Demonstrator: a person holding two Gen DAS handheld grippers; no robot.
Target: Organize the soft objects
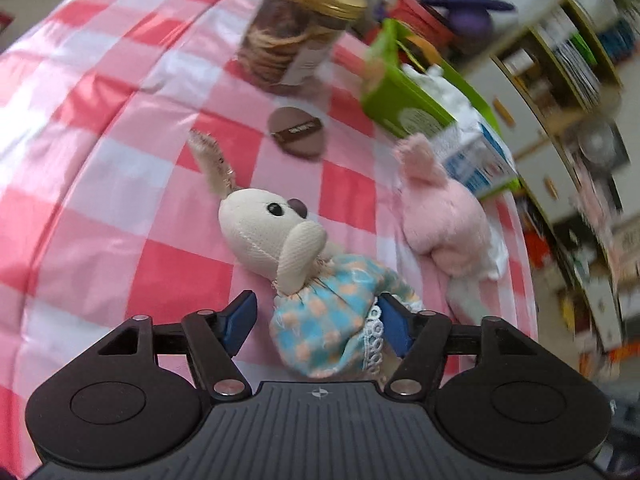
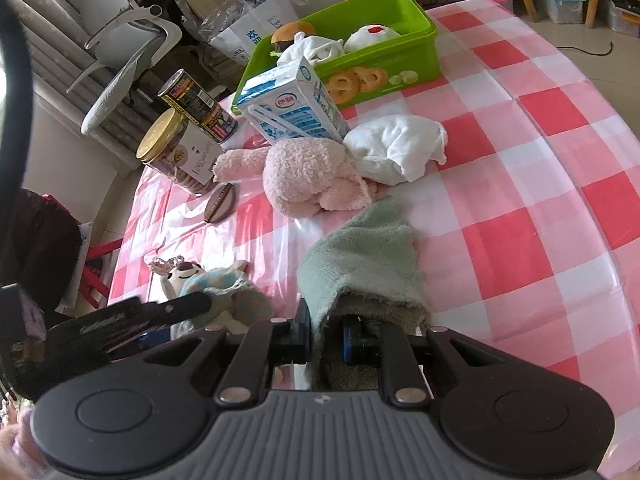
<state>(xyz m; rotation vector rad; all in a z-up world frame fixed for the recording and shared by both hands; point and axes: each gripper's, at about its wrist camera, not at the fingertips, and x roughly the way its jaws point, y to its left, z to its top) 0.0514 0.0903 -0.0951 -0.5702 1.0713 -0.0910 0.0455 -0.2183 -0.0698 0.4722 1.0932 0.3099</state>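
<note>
Left claw (image 1: 320, 316) released around the rabbit doll (image 1: 296, 256); right claw (image 2: 326, 334) clenched on the green towel (image 2: 360, 264): carry it well over the green bin's (image 2: 400, 60) rim.

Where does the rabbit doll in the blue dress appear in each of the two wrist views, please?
Left wrist view: the rabbit doll lies at lower centre, its dress between the open pads of the left tool.
Right wrist view: the rabbit doll is at lower left, partly hidden behind the left tool.
Shared landmark: the pink plush beside the milk carton.
</note>
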